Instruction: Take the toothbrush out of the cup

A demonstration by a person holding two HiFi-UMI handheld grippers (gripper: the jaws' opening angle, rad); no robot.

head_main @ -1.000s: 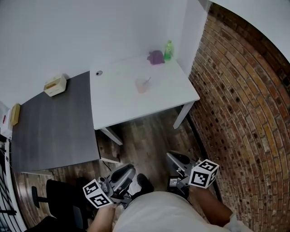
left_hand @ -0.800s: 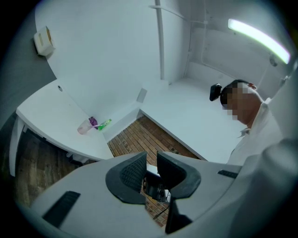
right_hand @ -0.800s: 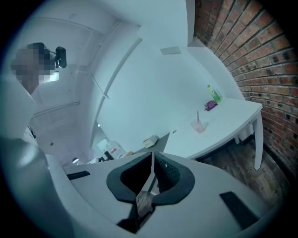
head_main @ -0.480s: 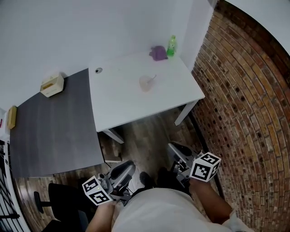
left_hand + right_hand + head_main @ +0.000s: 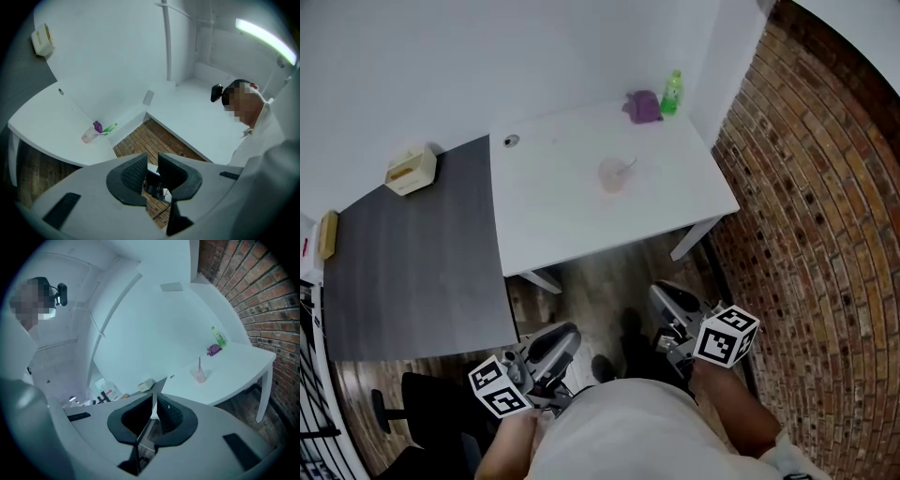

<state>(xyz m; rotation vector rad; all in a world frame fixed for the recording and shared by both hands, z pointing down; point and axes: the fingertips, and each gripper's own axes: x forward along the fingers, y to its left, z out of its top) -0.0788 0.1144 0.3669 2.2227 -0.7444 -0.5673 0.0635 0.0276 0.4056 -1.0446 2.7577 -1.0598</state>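
A pale pink see-through cup (image 5: 613, 175) stands near the middle of the white table (image 5: 544, 216), with a toothbrush (image 5: 627, 167) leaning out of it to the right. Both grippers hang low by my body above the wooden floor, well short of the table. My left gripper (image 5: 551, 345) holds nothing and shows a narrow gap between its pads (image 5: 131, 176). On my right gripper (image 5: 675, 307) the pads meet with nothing held. The left gripper view shows the cup (image 5: 89, 136) far off. In the right gripper view the cup (image 5: 200, 375) and toothbrush (image 5: 199, 363) are also distant.
A purple object (image 5: 642, 106) and a green bottle (image 5: 671, 93) stand at the table's far right corner. A dark grey table (image 5: 403, 272) adjoins on the left, carrying a tissue box (image 5: 411, 169). A brick wall (image 5: 825, 206) runs along the right. A black chair (image 5: 422, 412) is at lower left.
The head view has drifted, so the table and cup sit slightly further right in frame. Both grippers stay low by my body and have crept a little toward the table.
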